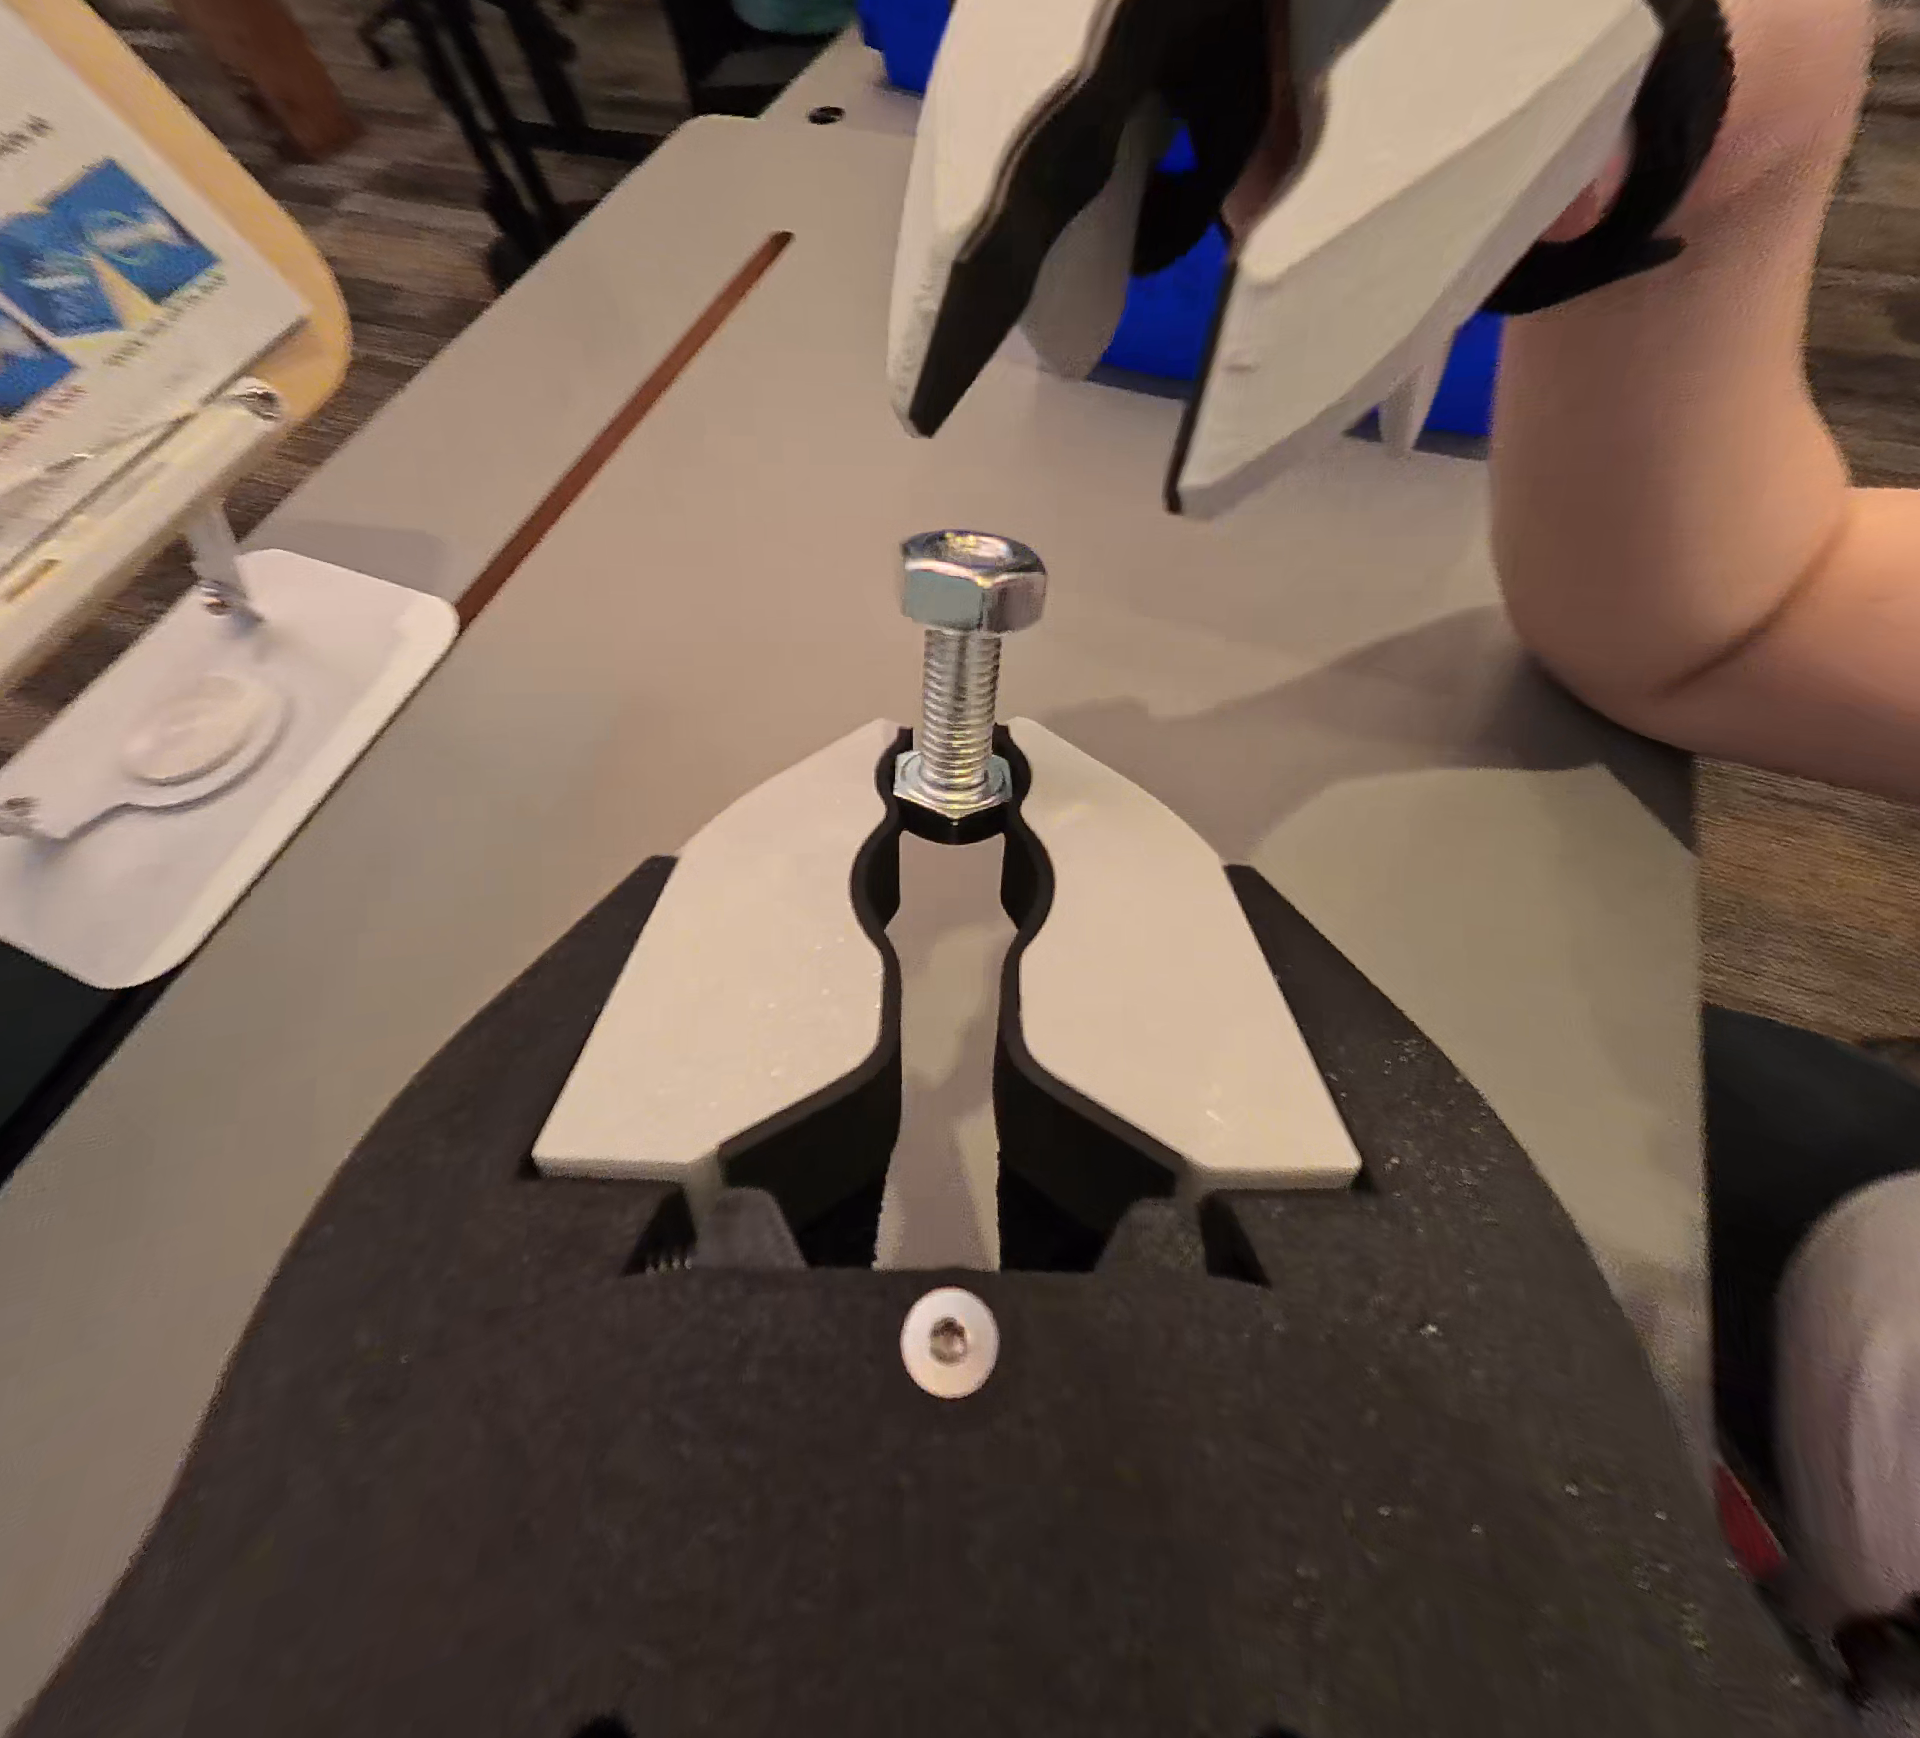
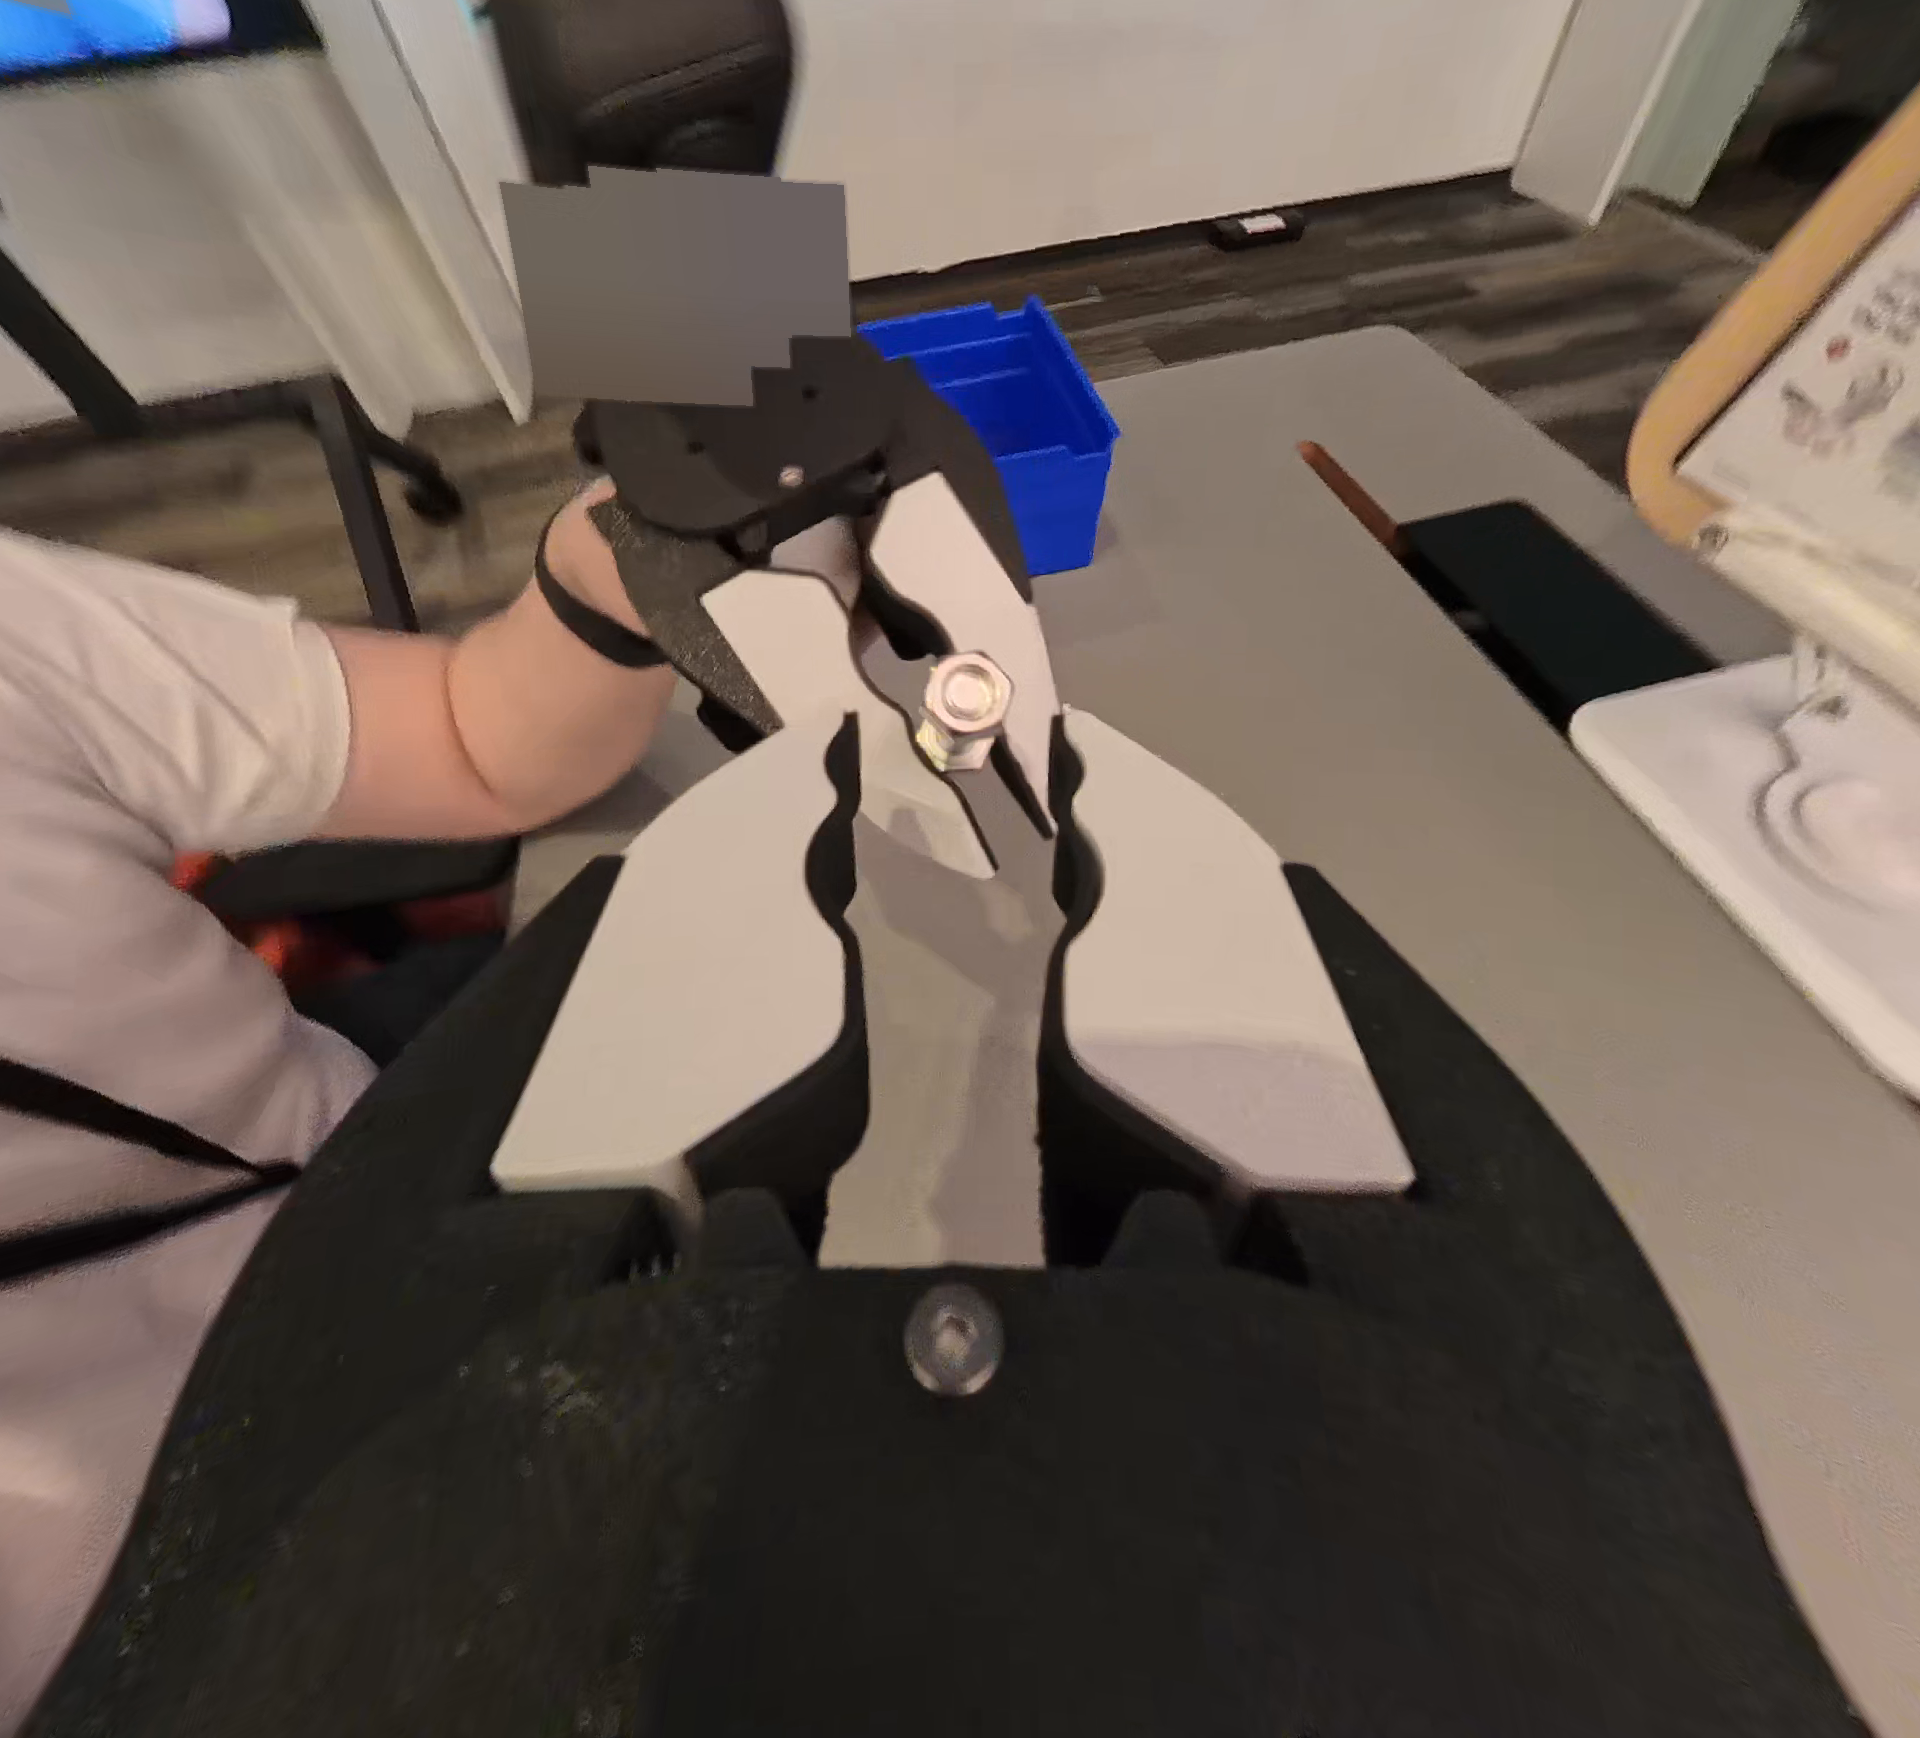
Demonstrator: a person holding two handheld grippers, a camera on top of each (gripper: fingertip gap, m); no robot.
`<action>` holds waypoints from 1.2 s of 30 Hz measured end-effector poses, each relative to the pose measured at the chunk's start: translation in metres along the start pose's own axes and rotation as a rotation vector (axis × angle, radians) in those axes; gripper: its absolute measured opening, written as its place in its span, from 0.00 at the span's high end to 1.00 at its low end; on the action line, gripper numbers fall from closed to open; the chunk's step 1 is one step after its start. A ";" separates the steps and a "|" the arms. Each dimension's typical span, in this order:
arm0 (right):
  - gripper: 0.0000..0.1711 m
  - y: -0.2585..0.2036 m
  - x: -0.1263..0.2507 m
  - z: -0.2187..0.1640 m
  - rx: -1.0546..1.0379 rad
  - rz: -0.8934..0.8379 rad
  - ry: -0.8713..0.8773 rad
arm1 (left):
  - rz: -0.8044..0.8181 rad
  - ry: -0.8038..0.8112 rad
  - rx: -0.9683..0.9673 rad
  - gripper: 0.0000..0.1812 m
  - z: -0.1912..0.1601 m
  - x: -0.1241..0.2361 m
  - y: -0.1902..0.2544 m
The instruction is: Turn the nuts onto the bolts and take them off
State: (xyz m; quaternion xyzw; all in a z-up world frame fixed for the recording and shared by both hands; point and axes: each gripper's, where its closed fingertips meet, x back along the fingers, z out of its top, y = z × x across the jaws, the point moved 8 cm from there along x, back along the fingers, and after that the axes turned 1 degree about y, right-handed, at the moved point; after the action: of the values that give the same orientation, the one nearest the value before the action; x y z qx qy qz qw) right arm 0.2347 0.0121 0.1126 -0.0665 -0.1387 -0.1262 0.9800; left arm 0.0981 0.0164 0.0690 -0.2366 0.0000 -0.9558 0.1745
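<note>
A silver bolt (image 1: pixel 954 701) stands upright in my left gripper (image 1: pixel 951 738), which is shut on a thin hex piece at the bolt's lower end. A silver nut (image 1: pixel 971 582) sits at the top of the thread. My right gripper (image 1: pixel 1055 457) hangs open just above and behind the nut, not touching it. In the right wrist view, my right gripper (image 2: pixel 954 732) is open with the nut (image 2: pixel 966 686) showing between its fingertips, farther off. The left gripper (image 2: pixel 1016 849) holds the bolt (image 2: pixel 951 748) there, pointing toward the camera.
The grey table (image 1: pixel 665 545) has a long slot (image 1: pixel 623 431). A blue bin (image 2: pixel 1023 431) stands at its far edge. A white stand base (image 1: pixel 197 753) carries a framed board (image 2: pixel 1787 400). A black block (image 2: pixel 1538 597) lies near it. A person's forearm (image 1: pixel 1662 441) rests on the table. The grippers' ends are close to 6 cm from one another.
</note>
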 end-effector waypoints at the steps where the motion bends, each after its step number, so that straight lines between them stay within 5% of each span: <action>1: 0.80 0.003 0.000 -0.001 -0.034 -0.022 0.007 | 0.020 0.000 -0.008 0.92 0.000 0.000 -0.001; 18: 0.90 -0.004 -0.015 -0.003 0.058 -0.020 -0.043 | 0.014 -0.011 -0.045 0.92 0.001 -0.006 0.008; 26: 0.90 -0.019 -0.007 -0.013 0.498 0.199 -0.059 | -0.276 -0.067 -0.022 0.92 -0.004 -0.004 0.027; 36: 0.80 -0.009 -0.011 -0.001 0.102 -0.047 -0.055 | -0.040 -0.003 -0.021 0.92 0.002 0.000 0.007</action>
State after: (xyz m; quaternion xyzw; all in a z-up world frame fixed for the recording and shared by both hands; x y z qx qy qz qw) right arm 0.2228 0.0057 0.1091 -0.0167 -0.1735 -0.1402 0.9747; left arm 0.1013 0.0102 0.0696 -0.2396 0.0052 -0.9587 0.1529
